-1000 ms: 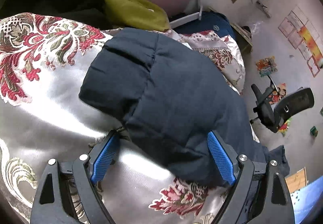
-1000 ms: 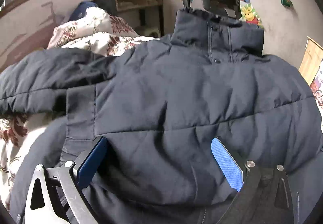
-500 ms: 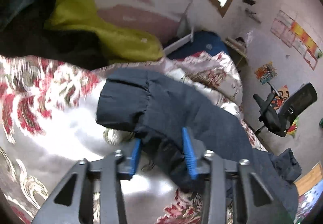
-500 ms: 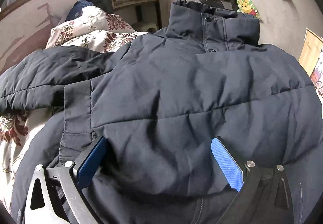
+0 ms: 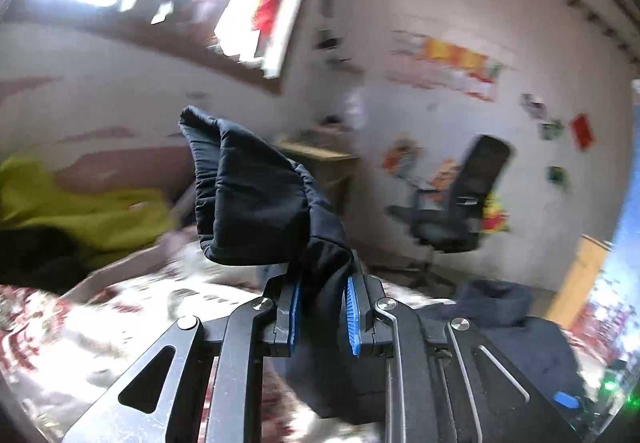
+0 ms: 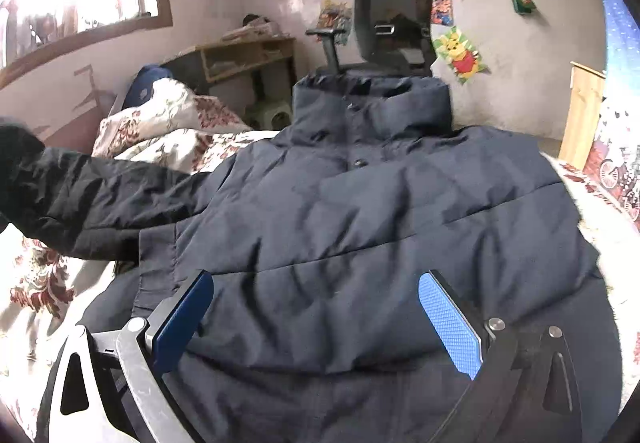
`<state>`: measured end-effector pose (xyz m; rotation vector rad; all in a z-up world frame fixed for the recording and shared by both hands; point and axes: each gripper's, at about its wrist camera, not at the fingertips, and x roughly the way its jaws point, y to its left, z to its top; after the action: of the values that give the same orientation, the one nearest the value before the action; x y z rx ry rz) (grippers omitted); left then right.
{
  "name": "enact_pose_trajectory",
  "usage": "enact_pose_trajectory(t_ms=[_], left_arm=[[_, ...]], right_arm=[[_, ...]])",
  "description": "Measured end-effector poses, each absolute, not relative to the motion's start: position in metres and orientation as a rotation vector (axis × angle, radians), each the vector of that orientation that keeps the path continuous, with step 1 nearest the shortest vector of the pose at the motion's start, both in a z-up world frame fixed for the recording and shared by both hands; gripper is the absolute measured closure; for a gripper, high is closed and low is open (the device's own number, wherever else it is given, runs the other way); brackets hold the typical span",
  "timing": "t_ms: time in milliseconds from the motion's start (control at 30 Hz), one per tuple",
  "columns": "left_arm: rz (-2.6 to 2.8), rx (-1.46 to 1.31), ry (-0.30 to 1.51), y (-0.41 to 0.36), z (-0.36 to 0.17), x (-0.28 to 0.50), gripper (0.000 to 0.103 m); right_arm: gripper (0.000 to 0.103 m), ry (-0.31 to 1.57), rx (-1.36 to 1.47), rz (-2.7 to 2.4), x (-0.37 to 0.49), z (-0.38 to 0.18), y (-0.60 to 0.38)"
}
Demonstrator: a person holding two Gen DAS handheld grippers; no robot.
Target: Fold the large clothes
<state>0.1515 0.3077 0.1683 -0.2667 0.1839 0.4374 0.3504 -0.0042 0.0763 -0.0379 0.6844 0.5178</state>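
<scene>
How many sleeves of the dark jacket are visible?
1. The sleeve stretches to the left from the jacket, and the left tongs grip its cuff. The other sleeve may be hidden.

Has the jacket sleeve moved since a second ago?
Yes. The left gripper has shut on the sleeve and lifted it off the floral bedspread.

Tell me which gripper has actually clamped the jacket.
The left gripper: its blue pads are pinched on the jacket sleeve, lifting it. The right gripper is spread wide over the jacket body, gripping nothing.
</scene>
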Motion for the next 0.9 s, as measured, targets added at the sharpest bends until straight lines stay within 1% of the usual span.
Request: enact_pose_trajectory(t_ms=[133,333,500,900], left_arm=[[0.274,-0.233,0.190,0.268,0.179,0.182,0.088],[0.082,-0.172,0.251,0.209,0.176,0.227,0.088],[-0.062,-0.102,0.306,0.167,0.161,0.257,0.088],[-0.215,-0.037,0.511,0.102,0.111,0.281,0.088]], right_arm=[[0.000,0.667,-0.038,0.498,0.349,0.086,-0.026],[0.000,0.648,-0.052,0.464,0.347,0.099,-0.059],[0.000,0.645,-0.061,0.428,0.346,0.104,-0.085],[0.000,0.688,0.010,0.382,0.356,0.103,-0.130]])
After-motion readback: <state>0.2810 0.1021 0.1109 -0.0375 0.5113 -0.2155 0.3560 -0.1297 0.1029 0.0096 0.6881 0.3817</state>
